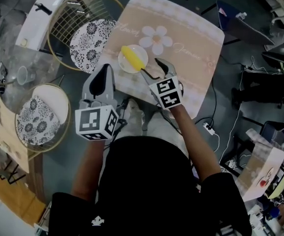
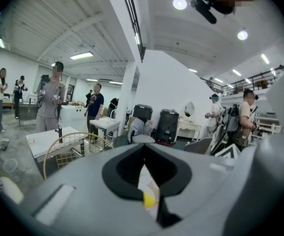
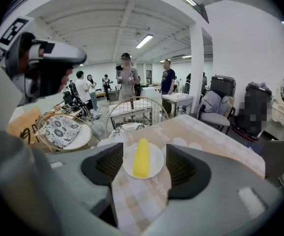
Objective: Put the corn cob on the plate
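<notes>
**A:** Where is the corn [image 1: 134, 56]?

**B:** It lies flat on the plate [image 1: 123, 67], its length running across the middle, with white rim showing on both sides.

**A:** And the plate?

**B:** On the tabletop [image 1: 193, 70], close to the left edge and toward the near-left corner. It sits just beside the flower print [image 1: 156, 37], on the near side of it.

**A:** What is the right gripper [image 1: 149, 65] doing?

**B:** Its jaws are spread wide with nothing between them. The right gripper view shows plate and corn ahead, framed between the two pads. From the head view the tips hang just beside the plate's near rim. I cannot tell whether one touches it.

**A:** And the left gripper [image 1: 102, 75]?

**B:** It is off the near-left corner, clear of the plate. Its jaws are pressed almost together and grasp nothing. Through the slit in its own view only a sliver of cloth and a spot of yellow show.

**A:** Anything beside the table?

**B:** A patterned cushion [image 1: 90, 43] in a gold wire ring [image 1: 63, 28], just past the left edge.
</notes>
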Demonstrator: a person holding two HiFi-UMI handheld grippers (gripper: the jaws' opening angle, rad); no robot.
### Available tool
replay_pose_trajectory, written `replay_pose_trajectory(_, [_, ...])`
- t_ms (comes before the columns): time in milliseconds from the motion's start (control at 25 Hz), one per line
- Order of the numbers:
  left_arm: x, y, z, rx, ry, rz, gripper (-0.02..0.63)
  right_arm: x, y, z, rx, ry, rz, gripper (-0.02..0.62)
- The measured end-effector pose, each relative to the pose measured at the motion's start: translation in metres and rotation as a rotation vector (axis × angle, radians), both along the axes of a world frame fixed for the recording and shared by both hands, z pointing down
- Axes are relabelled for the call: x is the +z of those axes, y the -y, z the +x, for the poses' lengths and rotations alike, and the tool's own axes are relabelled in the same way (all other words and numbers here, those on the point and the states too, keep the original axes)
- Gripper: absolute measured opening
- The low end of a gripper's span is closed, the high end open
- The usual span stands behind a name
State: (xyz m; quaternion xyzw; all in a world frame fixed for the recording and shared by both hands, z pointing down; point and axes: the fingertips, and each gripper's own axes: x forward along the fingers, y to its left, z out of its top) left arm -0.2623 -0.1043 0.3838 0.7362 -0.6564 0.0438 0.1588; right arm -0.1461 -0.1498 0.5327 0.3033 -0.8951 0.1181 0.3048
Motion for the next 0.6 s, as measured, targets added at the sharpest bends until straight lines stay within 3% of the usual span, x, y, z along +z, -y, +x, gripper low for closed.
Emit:
replay_pose_trajectory(360, [-0.025,-0.025,0.082,0.054,0.035,0.036,0.008,-0.058,-0.034,0.08,0.021,0.073,0.081,0.276])
replay_pose_trajectory(600, [-0.043,-0.051,0.127,0.043,0.043,0.065,0.008,-0.086,-0.059,0.131,0.025,0.102,0.12,0.275])
